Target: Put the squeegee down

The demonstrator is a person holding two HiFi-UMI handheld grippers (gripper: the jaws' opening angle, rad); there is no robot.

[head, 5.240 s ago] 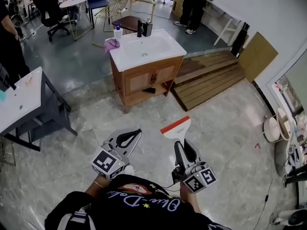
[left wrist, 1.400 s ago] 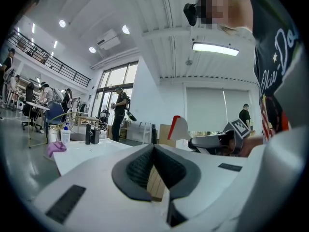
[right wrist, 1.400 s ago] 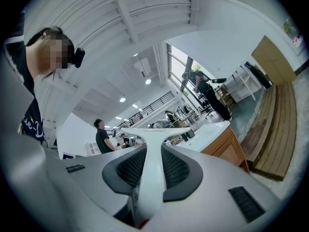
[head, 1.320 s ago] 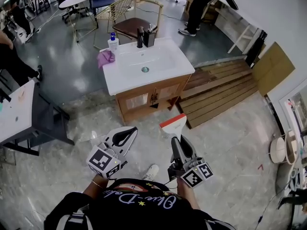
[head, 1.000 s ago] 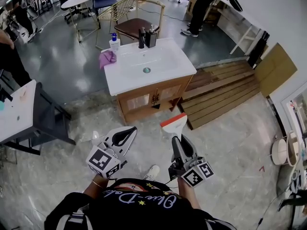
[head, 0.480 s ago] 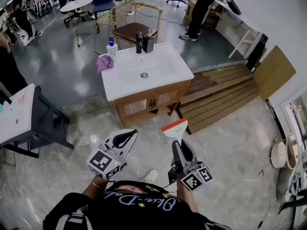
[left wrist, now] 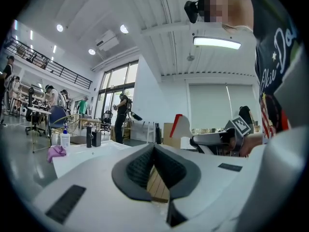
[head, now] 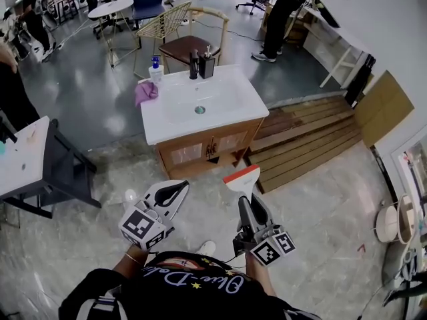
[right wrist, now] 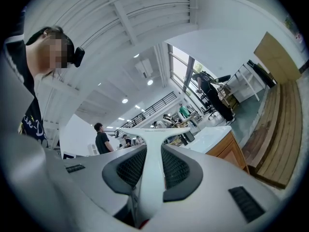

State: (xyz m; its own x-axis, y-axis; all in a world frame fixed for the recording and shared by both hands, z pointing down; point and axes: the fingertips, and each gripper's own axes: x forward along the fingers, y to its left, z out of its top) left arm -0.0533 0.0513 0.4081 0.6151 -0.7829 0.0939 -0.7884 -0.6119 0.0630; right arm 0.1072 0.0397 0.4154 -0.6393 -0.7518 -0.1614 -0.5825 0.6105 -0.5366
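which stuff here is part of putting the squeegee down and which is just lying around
In the job: squeegee, right gripper holding it, sink counter (likely landing spot).
Just about: soap bottle, purple cloth, wicker chair, wooden planks, empty left gripper.

Open floor [head: 203, 195] ahead; the sink cabinet [head: 200, 151] blocks farther on.

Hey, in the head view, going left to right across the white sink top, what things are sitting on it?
purple cloth → soap bottle with a blue pump → black faucet → dark holder
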